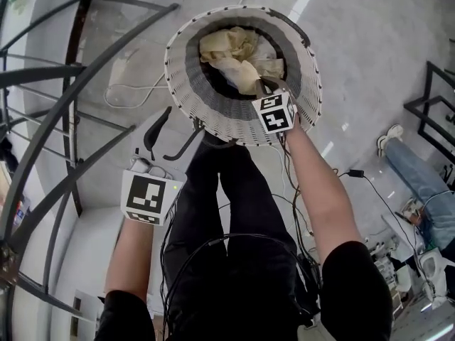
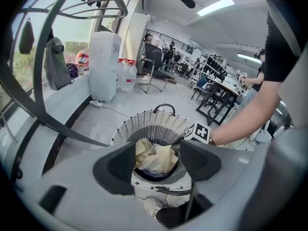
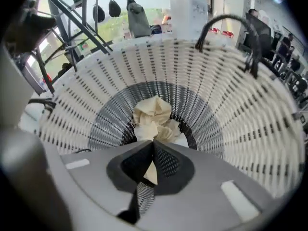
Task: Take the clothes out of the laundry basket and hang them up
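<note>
1. The cream garment [image 1: 238, 59] lies crumpled at the bottom of the white woven laundry basket [image 1: 186, 84], which stands on the grey floor [image 1: 370, 41] in front of me.
2. My right tongs [image 3: 153, 150] reach down inside the basket and are clenched on a fold at the garment's near edge.
3. My left tongs [image 1: 170, 135] hang outside the basket, near its closer rim. They are released and grip nothing, and they point towards the garment.
4. A dark metal rack [image 1: 43, 119] curves past on my left.
</note>
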Motion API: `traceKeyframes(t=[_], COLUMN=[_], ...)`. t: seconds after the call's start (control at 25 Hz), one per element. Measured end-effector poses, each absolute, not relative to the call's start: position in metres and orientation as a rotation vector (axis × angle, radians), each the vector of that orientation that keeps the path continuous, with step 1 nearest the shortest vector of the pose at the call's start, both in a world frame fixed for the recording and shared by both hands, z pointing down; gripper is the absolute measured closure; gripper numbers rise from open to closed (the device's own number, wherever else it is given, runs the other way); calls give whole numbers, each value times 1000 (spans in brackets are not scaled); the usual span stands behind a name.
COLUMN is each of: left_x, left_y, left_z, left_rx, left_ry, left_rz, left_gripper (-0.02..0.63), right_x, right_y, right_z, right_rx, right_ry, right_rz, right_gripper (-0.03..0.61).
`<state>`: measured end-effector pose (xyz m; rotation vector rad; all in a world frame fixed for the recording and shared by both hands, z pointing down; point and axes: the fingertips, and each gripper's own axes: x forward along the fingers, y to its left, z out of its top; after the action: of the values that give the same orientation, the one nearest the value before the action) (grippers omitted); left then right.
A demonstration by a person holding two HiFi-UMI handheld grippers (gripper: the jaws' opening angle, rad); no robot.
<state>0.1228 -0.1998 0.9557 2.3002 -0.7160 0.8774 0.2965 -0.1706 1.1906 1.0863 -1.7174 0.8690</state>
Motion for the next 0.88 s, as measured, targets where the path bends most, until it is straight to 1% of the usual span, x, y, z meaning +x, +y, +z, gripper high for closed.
traceKeyframes(t=[0.2,0.48,0.88], left_x=[122,120,128], left_y=[-199,-202,-209], left_z=[927,882,793], left_rx=[2320,2360,2443], left_ry=[-720,-719,-681], left_rz=[885,892,902], left_gripper=[314,311,310], right_x=[292,313,328], right_y=[-171,-171,-195], right_z=[1093,960,737], right_rx=[1182,1376,1561], right_ry=[-1867,-1922,-2090], right_rz=[904,873,708], right_gripper=[565,563,563])
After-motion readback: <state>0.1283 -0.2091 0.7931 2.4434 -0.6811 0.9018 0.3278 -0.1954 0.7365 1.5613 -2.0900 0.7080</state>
